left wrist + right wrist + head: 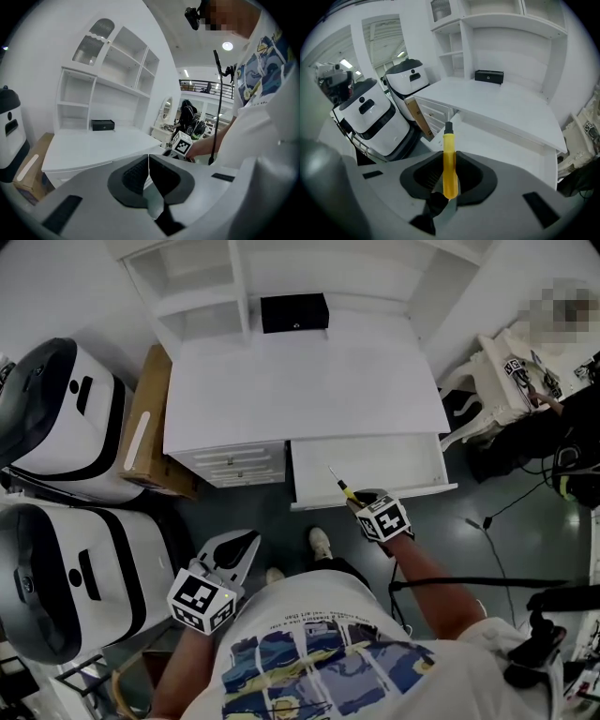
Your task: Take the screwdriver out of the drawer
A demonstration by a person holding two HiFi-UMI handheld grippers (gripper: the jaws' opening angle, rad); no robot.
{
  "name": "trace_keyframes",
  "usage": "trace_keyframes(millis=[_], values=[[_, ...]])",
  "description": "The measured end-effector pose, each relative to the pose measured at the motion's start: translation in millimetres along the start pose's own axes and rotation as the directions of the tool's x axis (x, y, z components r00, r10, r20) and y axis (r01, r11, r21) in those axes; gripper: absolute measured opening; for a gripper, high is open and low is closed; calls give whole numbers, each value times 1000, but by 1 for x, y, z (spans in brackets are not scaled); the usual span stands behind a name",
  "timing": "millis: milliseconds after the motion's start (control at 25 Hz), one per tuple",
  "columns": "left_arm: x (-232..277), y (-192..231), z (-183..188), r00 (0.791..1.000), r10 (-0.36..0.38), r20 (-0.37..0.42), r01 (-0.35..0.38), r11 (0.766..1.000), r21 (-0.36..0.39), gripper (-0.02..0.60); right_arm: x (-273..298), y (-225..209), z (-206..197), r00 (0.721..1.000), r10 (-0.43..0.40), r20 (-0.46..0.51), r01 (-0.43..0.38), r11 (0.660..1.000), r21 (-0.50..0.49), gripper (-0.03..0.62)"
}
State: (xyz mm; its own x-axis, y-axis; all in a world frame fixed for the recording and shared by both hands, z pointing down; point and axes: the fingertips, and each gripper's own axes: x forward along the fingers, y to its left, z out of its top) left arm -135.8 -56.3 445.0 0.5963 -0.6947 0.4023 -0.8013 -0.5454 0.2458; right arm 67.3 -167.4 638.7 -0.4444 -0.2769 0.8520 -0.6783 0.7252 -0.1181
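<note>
The screwdriver (343,487) has a yellow handle (449,159) and a thin metal shaft. My right gripper (361,503) is shut on that handle and holds it just above the front edge of the open drawer (398,461). The shaft points toward the desk, over the drawer. In the right gripper view the handle sits upright between the two dark pads, my right gripper (449,180) clamped on it. My left gripper (232,554) hangs lower left, off the desk, its jaws shut on nothing (148,172). The drawer's white bottom shows nothing else in it.
The white desk (300,381) carries a black box (294,312) at the back under the shelves. Closed drawers (234,463) sit left of the open one. Two white machines (66,418) (75,577) and a cardboard box (145,427) stand left. A white chair (492,381) and cables are at right.
</note>
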Motion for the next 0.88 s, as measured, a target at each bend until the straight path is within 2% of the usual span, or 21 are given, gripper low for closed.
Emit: trace_keyframes(millis=[320,880], values=[[-28,-3,-17,999,-32,4,32,999,-8,14,-33,55,3,998,13,64,-15,1000,22,101],[-54,-22,-39,997,-78,14,78,997,-2,14,-86,118,8,984,26,176,-36,998,51,101]])
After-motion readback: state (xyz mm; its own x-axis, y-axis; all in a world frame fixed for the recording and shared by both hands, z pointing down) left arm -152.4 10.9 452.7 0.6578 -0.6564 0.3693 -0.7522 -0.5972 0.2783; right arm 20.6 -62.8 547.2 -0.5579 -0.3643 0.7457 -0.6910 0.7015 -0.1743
